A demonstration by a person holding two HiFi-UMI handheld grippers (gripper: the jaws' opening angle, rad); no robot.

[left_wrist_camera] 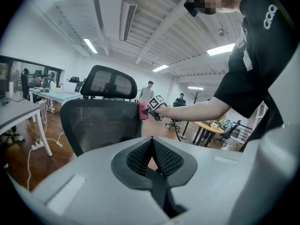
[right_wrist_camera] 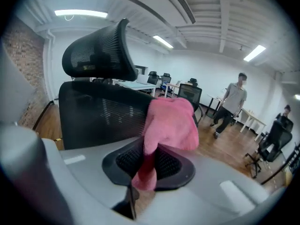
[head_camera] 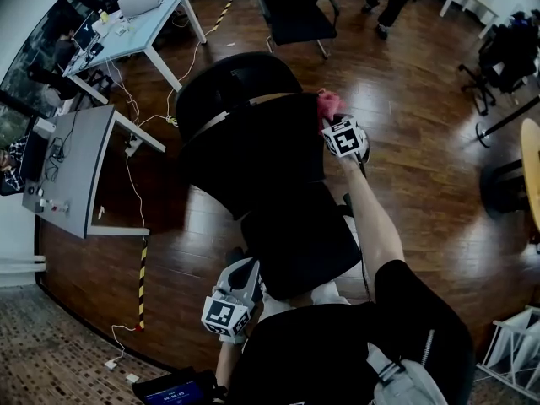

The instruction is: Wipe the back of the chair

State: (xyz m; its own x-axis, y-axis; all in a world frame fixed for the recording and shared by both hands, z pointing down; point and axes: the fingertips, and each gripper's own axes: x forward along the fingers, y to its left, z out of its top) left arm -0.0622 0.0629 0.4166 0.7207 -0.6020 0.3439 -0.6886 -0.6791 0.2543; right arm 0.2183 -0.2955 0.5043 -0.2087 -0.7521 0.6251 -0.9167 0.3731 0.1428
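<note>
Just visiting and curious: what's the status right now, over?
Right gripper shut on pink cloth, at edge of mesh backrest. Left gripper shut, empty, held low. Nothing in the way.

Quick count: two grippers, left gripper [left_wrist_camera: 150, 154] and right gripper [right_wrist_camera: 146, 159], and one pink cloth [right_wrist_camera: 171, 121]. Head view gives three chairs: mesh chair [head_camera: 253, 150], second chair [head_camera: 295, 11] behind it, third chair [head_camera: 506, 53] off right. Two desks, pale desk [head_camera: 152, 28] and grey desk [head_camera: 80, 154], plus one laptop [head_camera: 139, 1]. Right gripper view adds two bystanders, a walker [right_wrist_camera: 233, 102] and another person [right_wrist_camera: 283, 121]
</note>
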